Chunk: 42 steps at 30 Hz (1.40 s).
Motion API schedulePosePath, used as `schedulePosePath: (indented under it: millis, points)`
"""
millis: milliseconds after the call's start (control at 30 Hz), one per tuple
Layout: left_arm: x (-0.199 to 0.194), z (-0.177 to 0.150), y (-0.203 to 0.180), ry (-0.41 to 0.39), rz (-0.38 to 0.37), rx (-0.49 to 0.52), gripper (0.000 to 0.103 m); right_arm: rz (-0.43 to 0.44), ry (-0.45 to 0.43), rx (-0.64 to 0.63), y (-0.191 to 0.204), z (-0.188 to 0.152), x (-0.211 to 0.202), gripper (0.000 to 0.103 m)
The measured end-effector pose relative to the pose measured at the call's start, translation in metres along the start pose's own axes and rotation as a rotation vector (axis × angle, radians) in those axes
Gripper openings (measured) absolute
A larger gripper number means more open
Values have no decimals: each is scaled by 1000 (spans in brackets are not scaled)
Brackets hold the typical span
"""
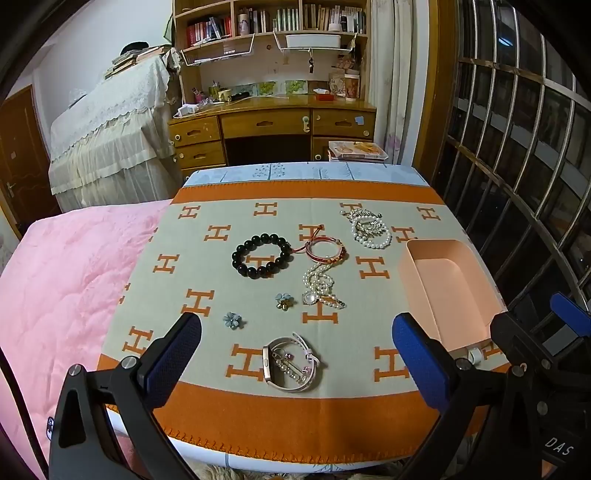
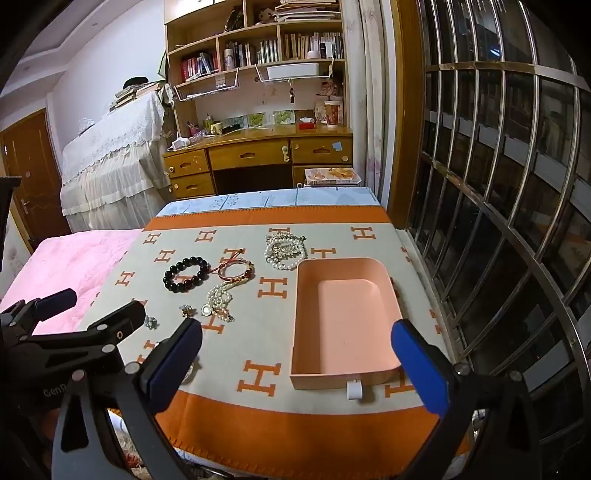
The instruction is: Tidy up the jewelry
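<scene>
Claws: my left claw (image 1: pixel 297 354) and right claw (image 2: pixel 295 362) both spread, empty | next: I'd pinch pale-pink strap watch (image 1: pixel 291 365) by band, drop in peach plastic tray (image 2: pixel 380 273)

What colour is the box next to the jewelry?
The box is peach-pink, seen best in the right wrist view.

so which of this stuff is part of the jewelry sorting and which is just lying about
Part of the job:
black bead bracelet
red bangle
pearl necklace
pearl pile
two flower pieces
watch
pink tray

Just lying about:
pink quilt
desk clutter
bookshelf
</scene>
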<state>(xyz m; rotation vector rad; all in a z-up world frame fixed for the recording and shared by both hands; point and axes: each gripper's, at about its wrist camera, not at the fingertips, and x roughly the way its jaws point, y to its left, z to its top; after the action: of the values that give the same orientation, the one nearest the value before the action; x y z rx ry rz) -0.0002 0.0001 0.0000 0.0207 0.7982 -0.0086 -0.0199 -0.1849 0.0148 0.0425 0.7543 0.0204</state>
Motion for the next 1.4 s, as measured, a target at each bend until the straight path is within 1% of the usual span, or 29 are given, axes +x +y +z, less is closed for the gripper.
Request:
schedulePosePath:
  millis: [233, 267, 500, 767, 1400]
  points:
    - [-1, -2, -1, 11, -12, 1, 102, 3, 6, 2, -1, 0, 1, 103]
    - [6, -2, 2, 21, -3, 1, 102, 4, 7, 4, -1, 0, 1, 103]
    - [5, -1, -2, 20, 4, 4, 102, 3, 8, 3, -3, 1, 3, 103]
    - [7, -1, -1, 38, -13, 8, 101, 3, 11, 7, -1, -3, 7, 103]
    - [12, -3, 2, 35, -10, 4, 101, 12, 11, 1, 0, 0, 8, 102]
